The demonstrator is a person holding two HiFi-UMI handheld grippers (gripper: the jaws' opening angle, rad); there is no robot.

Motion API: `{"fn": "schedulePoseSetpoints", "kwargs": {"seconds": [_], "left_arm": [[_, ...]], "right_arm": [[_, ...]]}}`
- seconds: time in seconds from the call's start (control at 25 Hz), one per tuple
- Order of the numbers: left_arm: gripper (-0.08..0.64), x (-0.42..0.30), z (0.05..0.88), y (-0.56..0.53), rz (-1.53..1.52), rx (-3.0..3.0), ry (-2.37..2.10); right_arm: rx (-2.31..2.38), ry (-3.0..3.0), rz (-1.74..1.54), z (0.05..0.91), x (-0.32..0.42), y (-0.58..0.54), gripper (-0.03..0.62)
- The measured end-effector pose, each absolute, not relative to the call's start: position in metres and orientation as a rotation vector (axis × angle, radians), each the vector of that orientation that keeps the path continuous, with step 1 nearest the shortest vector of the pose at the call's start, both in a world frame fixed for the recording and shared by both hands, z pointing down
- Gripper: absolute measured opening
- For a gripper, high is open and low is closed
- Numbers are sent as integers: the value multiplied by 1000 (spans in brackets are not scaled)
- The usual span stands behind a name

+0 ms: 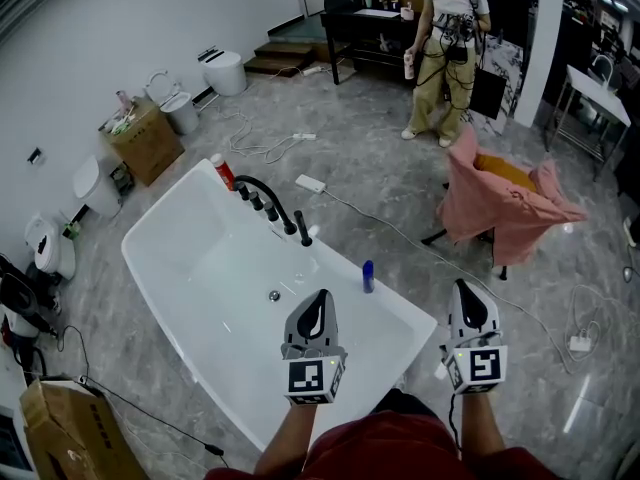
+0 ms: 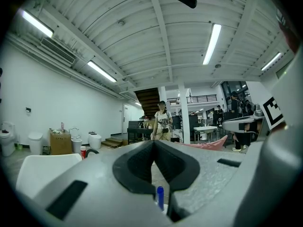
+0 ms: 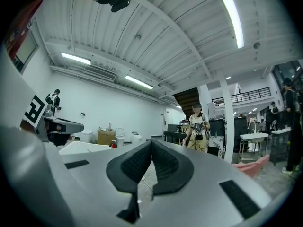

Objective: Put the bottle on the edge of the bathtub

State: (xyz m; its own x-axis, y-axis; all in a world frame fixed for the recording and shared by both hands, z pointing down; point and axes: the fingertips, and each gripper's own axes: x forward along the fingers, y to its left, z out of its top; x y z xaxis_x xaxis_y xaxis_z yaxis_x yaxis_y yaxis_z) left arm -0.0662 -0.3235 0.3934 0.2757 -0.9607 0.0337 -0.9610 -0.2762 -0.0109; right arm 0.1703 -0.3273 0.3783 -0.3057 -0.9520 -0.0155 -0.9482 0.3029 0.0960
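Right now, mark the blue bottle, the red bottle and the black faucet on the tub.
blue bottle (image 1: 368,276), head view, middle of its body.
red bottle (image 1: 224,174), head view, red body below the cap.
black faucet (image 1: 272,194), head view, curved spout.

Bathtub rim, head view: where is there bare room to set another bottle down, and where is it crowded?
Bare: the bathtub rim along the picture's left side, and the right rim from the blue bottle to the near corner. Crowded: the far half of the right rim, where the red bottle and the black faucet with its handles stand in a row.
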Motion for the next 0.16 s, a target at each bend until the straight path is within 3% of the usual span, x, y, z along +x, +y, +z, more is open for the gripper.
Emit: {"fn": "schedulePoseSetpoints", "kwargs": {"seconds": [0.16], "left_arm": [[6, -66, 391, -326, 53, 2508, -1882]], "right_arm": [[1824, -2496, -149, 376, 170, -330, 0]]}}
